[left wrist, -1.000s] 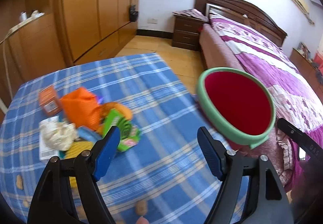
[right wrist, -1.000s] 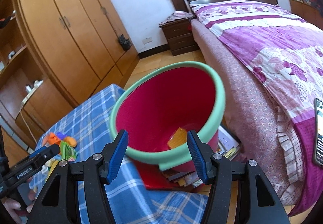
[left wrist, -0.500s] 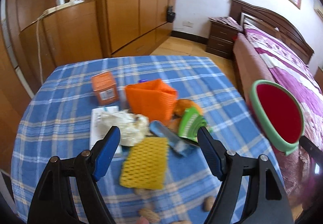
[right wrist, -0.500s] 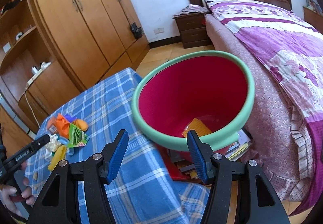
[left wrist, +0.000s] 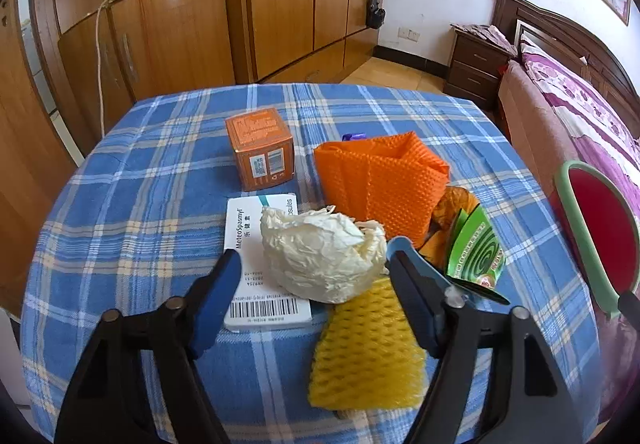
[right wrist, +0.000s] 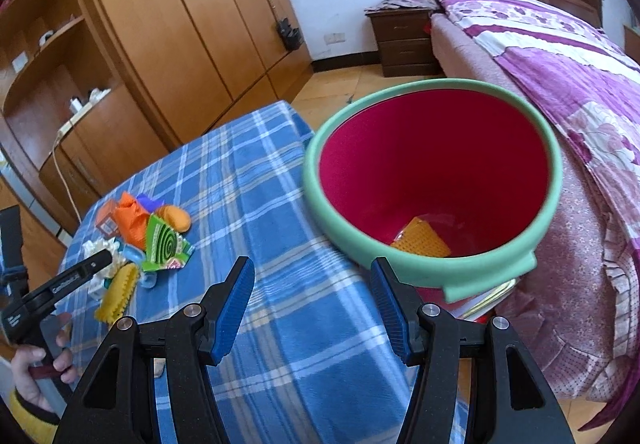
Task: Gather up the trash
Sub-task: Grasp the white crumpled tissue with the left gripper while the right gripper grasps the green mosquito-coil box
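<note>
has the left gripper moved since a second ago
Yes. The left gripper has swung left from the red bin toward the trash pile; its open fingers now frame the crumpled tissue.

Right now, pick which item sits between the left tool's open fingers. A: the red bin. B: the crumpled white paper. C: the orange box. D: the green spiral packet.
B: in the left wrist view the crumpled white paper lies framed between the open fingers of the left tool, resting on a white medicine box; the tool is not closed on it.
</note>
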### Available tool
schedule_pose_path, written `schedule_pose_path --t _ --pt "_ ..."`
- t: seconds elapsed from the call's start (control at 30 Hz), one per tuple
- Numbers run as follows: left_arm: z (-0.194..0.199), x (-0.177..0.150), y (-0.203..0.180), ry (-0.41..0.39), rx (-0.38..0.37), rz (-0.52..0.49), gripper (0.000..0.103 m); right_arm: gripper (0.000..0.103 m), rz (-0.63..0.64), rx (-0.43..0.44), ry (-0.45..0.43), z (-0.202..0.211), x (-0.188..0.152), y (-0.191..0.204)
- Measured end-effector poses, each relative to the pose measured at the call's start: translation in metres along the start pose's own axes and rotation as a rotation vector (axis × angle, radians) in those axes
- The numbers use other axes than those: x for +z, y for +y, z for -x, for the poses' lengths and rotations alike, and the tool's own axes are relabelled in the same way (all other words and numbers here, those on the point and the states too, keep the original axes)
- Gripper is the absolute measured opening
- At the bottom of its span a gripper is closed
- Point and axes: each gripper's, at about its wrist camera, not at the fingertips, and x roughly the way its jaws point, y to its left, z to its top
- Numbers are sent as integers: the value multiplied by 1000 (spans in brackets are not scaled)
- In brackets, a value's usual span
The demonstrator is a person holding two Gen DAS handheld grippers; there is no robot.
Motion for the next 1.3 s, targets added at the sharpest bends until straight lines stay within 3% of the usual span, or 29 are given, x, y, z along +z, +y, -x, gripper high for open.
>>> schedule_pose_path --t 0.07,0.23,0.37,0.53,0.73,0.77,0.83,0.93,1.3 --pt "-3 0 2 9 -26 9 59 62 11 7 11 -4 0 6" --pt "-4 -1 1 -10 -102 -3 42 62 37 21 33 -11 -1 18" --pt "0 -1 -2 -36 -143 -22 35 62 60 33 48 -19 1 31" --pt "14 5 2 -78 -173 -6 34 62 78 69 63 -28 4 51" --pt "27 10 15 -130 -122 19 34 62 104 138 95 -44 8 80" --pt "27 11 18 -134 -117 23 34 63 102 154 103 -49 9 86" --pt "26 11 25 -138 -109 38 34 75 98 169 109 -56 11 93" --pt "24 12 34 -141 -118 60 34 75 99 200 117 -67 14 107" --pt "17 10 32 -148 -185 47 34 76 143 128 158 -108 9 142"
